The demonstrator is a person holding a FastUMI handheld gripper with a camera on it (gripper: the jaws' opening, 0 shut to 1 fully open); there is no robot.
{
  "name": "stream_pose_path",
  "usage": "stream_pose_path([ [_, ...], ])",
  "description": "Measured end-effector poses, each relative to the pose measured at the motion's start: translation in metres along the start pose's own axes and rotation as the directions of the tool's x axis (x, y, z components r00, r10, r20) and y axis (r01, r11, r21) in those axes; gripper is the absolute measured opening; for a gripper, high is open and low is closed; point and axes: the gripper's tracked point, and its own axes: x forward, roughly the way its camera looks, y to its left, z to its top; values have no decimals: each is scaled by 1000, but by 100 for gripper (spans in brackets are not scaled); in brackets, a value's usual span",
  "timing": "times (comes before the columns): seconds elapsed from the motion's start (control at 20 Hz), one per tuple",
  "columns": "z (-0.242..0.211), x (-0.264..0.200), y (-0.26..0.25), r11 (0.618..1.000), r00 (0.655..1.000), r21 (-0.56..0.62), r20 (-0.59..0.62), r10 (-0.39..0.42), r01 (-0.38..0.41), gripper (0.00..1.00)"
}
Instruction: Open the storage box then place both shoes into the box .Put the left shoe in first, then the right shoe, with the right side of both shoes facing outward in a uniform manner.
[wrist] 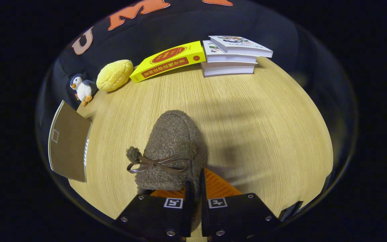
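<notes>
In the gripper view, one shoe [171, 151] of brown, woolly fleece is seen on the worktop [264, 134], its rounded toe pointing away, a thin brown bow and a pompom across its top. Its heel edge is clamped in the narrowly closed claw [193, 188]. The worktop is pale, grained wood. Beyond the shoe, three stacked books [230, 55], one yellow box [169, 62], one yellow bun-shaped plush [114, 75] and one penguin toy [82, 89] are lined up. Left of the shoe, one brown notebook [69, 148] is laid.
</notes>
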Motion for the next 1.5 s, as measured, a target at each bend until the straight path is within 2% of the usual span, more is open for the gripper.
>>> stream_pose_path([
  [0.2, 0, -13, 9, 996, 999, 81, -13, 30, -29, 4],
  [0.4, 11, -44, 25, 996, 1000, 86, 16, 7, -8, 4],
  [0.6, 32, -79, 64, 996, 998, 84, 51, 25, -29, 4],
  [0.95, 64, -115, 177, 997, 995, 13, 65, 72, -73, 4],
  [1.3, 84, -131, 304, 983, 982, -83, 81, 173, -166, 4],
  [1.5, 84, -136, 369, 970, 970, -91, 68, 232, -225, 4],
])
